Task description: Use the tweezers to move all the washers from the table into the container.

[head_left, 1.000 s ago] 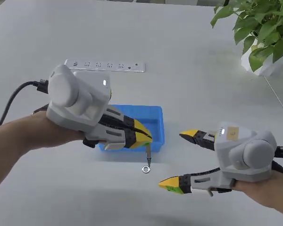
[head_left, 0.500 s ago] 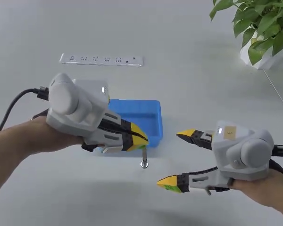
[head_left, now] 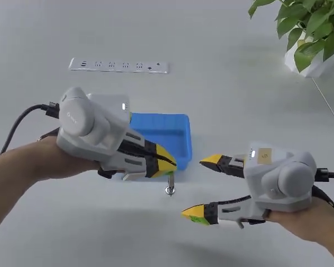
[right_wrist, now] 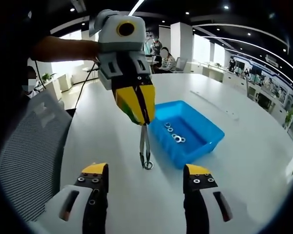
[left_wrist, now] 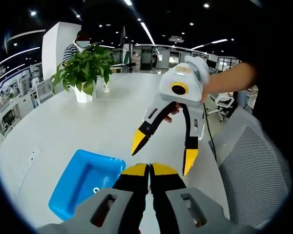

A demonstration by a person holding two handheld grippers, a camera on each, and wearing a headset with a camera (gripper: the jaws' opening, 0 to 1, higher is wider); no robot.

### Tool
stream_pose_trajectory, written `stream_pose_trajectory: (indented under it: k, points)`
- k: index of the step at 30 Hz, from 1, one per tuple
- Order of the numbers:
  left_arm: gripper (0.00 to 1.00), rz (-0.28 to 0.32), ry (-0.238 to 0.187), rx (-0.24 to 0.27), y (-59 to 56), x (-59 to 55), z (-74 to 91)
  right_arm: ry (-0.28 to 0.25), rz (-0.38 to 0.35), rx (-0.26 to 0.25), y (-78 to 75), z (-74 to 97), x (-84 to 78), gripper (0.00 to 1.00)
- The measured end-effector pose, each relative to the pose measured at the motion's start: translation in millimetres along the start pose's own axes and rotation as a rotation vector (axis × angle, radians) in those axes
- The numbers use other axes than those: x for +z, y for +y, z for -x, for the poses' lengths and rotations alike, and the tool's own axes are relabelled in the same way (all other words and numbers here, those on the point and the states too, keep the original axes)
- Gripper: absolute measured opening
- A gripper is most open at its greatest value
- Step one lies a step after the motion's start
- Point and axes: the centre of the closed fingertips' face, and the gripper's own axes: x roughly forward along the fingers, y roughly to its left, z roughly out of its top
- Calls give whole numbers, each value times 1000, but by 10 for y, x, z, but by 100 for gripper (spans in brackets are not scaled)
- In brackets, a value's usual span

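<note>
In the head view my left gripper is shut on thin metal tweezers that point down at the table. A small washer sits at the tweezers' tips, just in front of the blue container; I cannot tell if it is off the table. The right gripper view shows the same tweezers and washer, and several washers lying in the container. My right gripper is open and empty, to the right of the tweezers. The left gripper view has my shut left gripper and the open right gripper.
A white power strip lies beyond the container. A potted plant stands at the far right corner of the table. A mesh chair stands off the near side of the table.
The right gripper has drifted a little to the left, closer to the tweezers. The left gripper holds the tweezers and washer in about the same place by the container.
</note>
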Motion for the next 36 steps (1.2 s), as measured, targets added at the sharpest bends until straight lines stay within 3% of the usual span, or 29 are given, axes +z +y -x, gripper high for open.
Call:
stream_pose_trajectory:
  k: [4,8,23,28,36]
  points:
    - [5,-5,4,-3,-13,0,-4,25,72,10,23,-121,0,44]
    - [5,-10,7,-9,-26,-2,-5,35,125,38,53,-227,35,34]
    - [5,-16,24,-21,-72,-20,20,77,255,149,139,-512,84,18]
    - [5,-13,26,-30,-73,-39,8,89,271,144,95,-522,66,11]
    - [6,-7,36,-27,-61,-70,0,73,279,151,108,-534,53,9]
